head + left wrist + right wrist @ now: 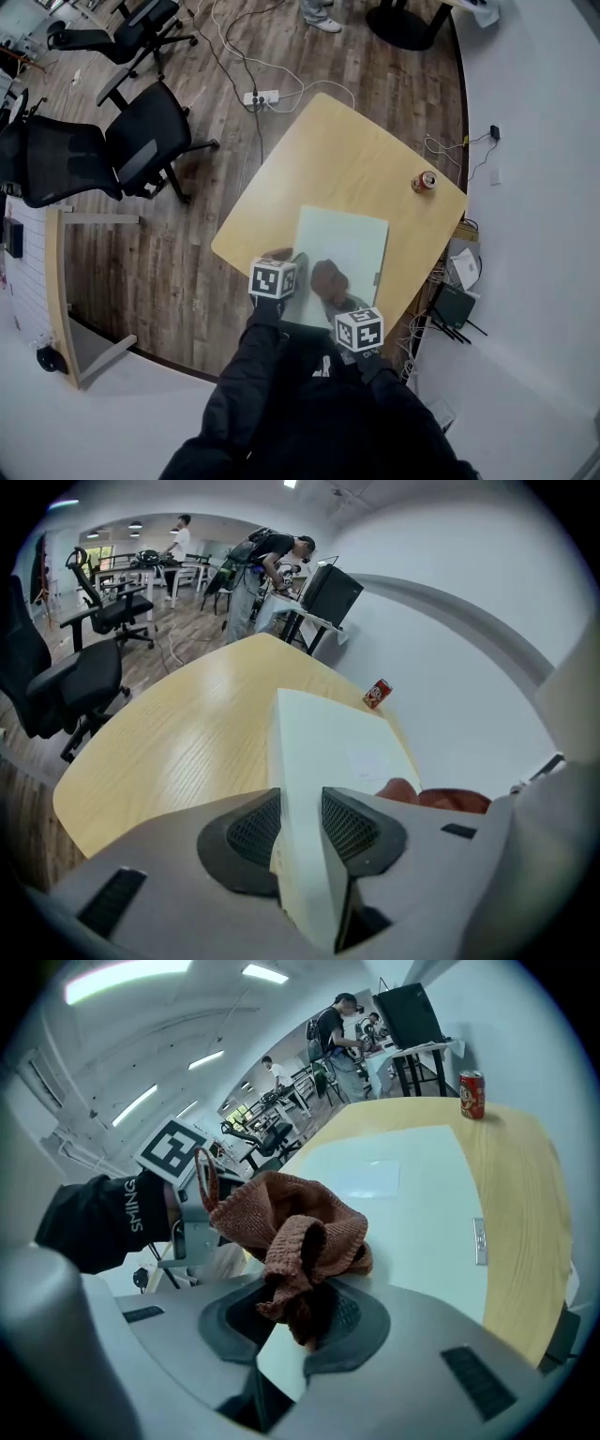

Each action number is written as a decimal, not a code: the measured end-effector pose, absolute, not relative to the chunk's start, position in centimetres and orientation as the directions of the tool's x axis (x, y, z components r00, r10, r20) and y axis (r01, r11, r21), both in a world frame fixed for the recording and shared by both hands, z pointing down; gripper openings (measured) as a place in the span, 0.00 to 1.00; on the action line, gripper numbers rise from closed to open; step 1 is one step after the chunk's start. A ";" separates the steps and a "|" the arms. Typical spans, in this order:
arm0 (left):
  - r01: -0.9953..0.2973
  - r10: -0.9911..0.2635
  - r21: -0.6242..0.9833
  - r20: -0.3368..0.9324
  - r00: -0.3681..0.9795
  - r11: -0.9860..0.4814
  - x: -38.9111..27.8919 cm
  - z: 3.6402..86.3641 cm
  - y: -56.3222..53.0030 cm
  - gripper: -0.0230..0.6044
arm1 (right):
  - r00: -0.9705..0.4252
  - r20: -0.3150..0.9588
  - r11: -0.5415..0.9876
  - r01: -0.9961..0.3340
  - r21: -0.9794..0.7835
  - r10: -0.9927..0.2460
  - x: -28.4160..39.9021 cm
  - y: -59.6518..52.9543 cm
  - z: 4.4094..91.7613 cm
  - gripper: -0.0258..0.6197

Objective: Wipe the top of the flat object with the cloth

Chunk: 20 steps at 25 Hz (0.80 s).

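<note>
Wooden table [328,155] bears a pale green board [354,246]; your left gripper [298,825] clamps its near-left edge, and your right gripper [300,1312] pinches a brown knitted cloth [281,1211] resting on it.

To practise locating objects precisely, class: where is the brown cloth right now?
In the head view, the brown cloth sits on the near end of the pale flat board, right of the left gripper, pinched by the right gripper.
</note>
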State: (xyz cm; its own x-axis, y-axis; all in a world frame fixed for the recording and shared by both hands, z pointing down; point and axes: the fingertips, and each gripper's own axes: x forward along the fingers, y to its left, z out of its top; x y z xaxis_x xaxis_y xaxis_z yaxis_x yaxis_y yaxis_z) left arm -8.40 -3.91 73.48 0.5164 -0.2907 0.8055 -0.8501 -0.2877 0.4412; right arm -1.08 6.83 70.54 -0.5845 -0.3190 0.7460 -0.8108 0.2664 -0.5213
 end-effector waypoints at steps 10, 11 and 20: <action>-0.849 -0.288 0.443 0.805 0.518 -0.288 -8.4 73.7 -3.8 0.28 | -0.634 0.742 0.287 -0.768 -0.573 -0.216 -2.0 13.2 70.5 0.18; -0.848 -0.287 0.445 0.805 0.520 -0.289 -8.3 73.7 -3.8 0.28 | -0.637 0.743 0.287 -0.765 -0.577 -0.203 -2.0 13.7 70.4 0.18; -0.826 -0.284 0.486 0.781 0.557 -0.286 -8.4 73.3 -4.0 0.28 | -0.666 0.712 0.285 -0.742 -0.606 -0.222 -1.7 13.7 67.4 0.18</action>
